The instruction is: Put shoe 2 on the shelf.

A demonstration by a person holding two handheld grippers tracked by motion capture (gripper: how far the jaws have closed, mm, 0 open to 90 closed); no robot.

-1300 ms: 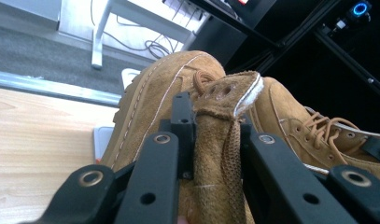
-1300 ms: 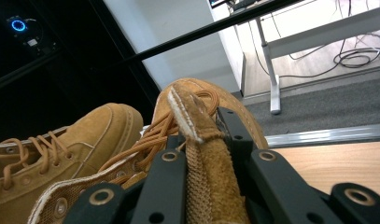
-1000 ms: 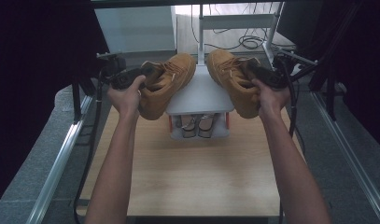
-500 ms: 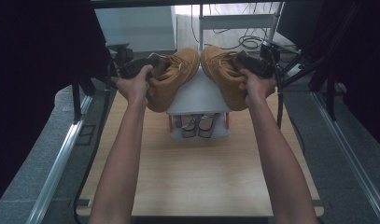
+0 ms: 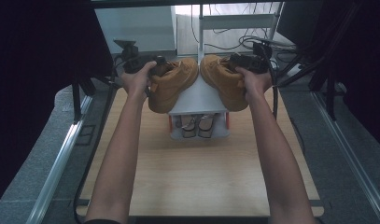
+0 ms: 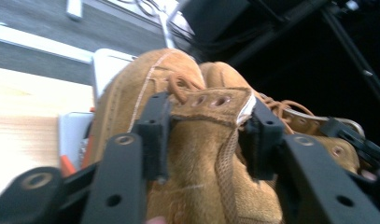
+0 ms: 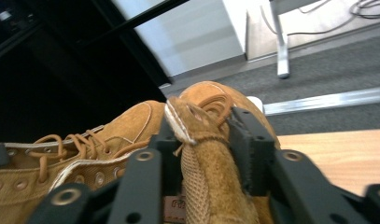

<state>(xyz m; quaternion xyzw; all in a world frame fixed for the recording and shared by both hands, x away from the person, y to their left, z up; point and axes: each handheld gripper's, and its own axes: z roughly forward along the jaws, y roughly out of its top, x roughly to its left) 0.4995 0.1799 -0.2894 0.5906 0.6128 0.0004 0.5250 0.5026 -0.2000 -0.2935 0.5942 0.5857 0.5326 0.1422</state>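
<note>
Two tan boots are up in the air over the far end of the desk [image 5: 197, 177]. The left boot [image 5: 171, 84] and the right boot [image 5: 225, 79] point their toes at each other, and the toes are close but not touching. They hang just above a small white shoe rack [image 5: 199, 100] that has another pair of shoes [image 5: 197, 126] tucked under its top shelf.

The boots look soft and fuzzy on the outside, like suede. The thick soles probably make them a bit heavy. The soft top part bends when it is squeezed, so a boot could swing or droop.

The left tongs [image 6: 206, 135] are shut on the left boot, pinching the collar near the lace holes. The right tongs [image 7: 201, 149] are shut on the right boot in the same spot, by its top edge and laces [image 7: 213, 105]. That collar seems a good place to hold, since it is thin enough to fit between the jaws. The fuzzy cloth should not slip much.
</note>
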